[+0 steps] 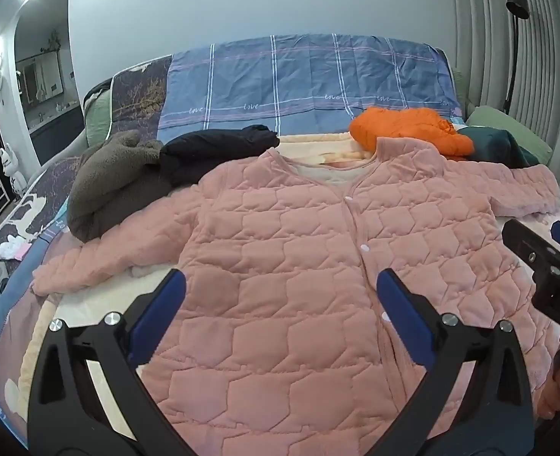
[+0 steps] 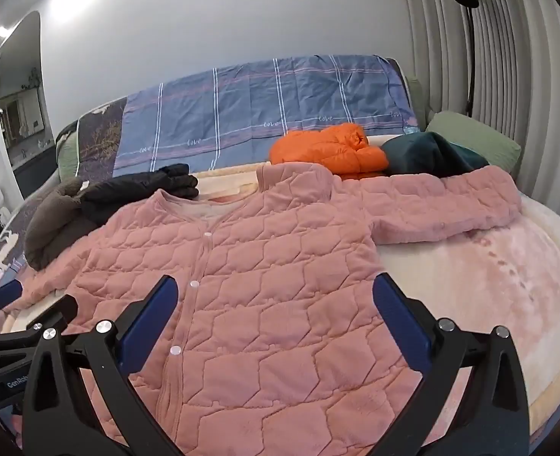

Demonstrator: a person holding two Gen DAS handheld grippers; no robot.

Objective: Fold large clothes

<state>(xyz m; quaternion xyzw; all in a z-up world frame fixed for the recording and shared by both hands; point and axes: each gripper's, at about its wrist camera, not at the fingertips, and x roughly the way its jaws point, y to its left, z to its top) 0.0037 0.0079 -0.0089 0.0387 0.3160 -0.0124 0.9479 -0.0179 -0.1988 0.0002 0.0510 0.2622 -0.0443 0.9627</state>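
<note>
A pink quilted jacket with white snap buttons (image 1: 299, 250) was laid flat, front up, on a pale cream fleece blanket (image 2: 489, 285) covering the bed, both sleeves spread outward. The left gripper (image 1: 280, 285), black with blue pads, was held above the jacket's lower front with its jaws spread wide and nothing gripped between them. The right gripper (image 2: 274, 292) was likewise held wide and empty above the jacket's right half. Beyond the collar, an orange puffer jacket (image 1: 409, 129) and a dark teal garment (image 2: 432, 154) were seen at the right, and a black padded garment (image 1: 215, 152) and a brown fleece garment (image 1: 109, 186) at the left. A blue checked sheet (image 1: 299, 79) was draped across the head of the bed.
</note>
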